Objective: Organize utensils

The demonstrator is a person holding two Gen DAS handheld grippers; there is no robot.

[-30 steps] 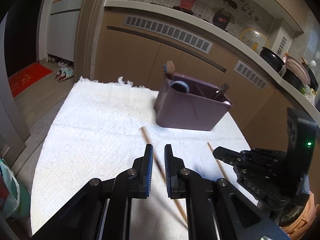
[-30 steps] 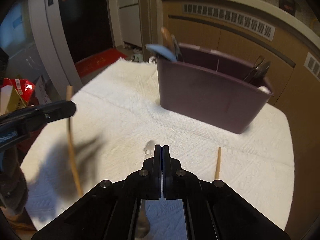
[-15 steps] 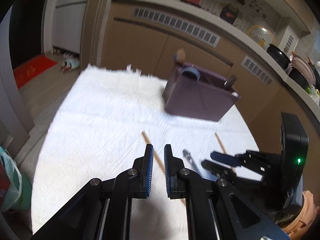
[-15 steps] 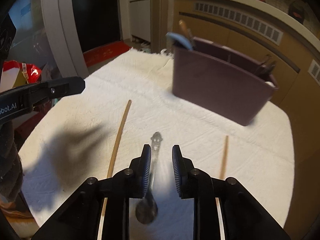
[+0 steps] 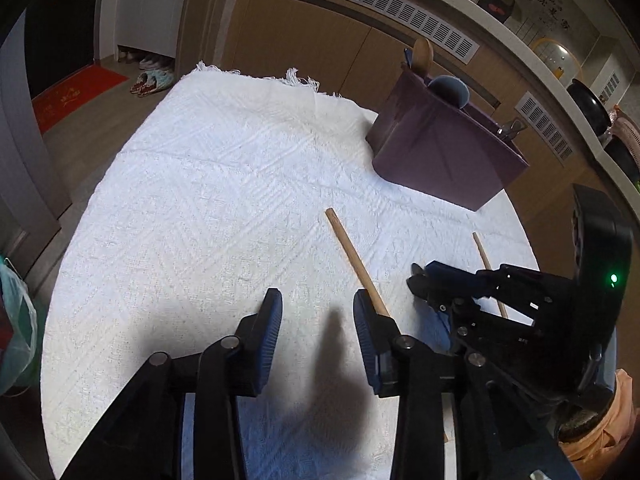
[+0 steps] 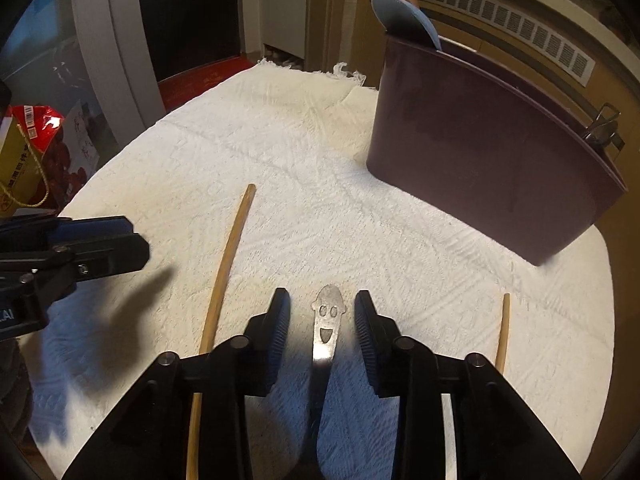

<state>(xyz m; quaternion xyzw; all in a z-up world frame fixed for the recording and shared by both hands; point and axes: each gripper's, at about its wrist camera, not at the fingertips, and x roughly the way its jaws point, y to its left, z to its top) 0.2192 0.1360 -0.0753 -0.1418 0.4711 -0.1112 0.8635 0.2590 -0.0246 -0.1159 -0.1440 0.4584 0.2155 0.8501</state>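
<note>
1. Two grippers: we see the left gripper (image 5: 318, 316) spread wide, empty, beside a chopstick (image 5: 352, 258).
2. The right gripper (image 6: 322, 318) gapes around a metal spoon handle (image 6: 326, 320), without contact.
3. The purple caddy (image 6: 492, 152) stands beyond on the white cloth (image 6: 320, 168).

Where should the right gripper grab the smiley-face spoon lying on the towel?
Probably on the flat metal handle just below the smiley face, coming straight down from above. The spoon lies flat on the white towel, its narrow handle running lengthwise between the open fingers of the right gripper, so closing across its thin edges should pinch it squarely.
</note>
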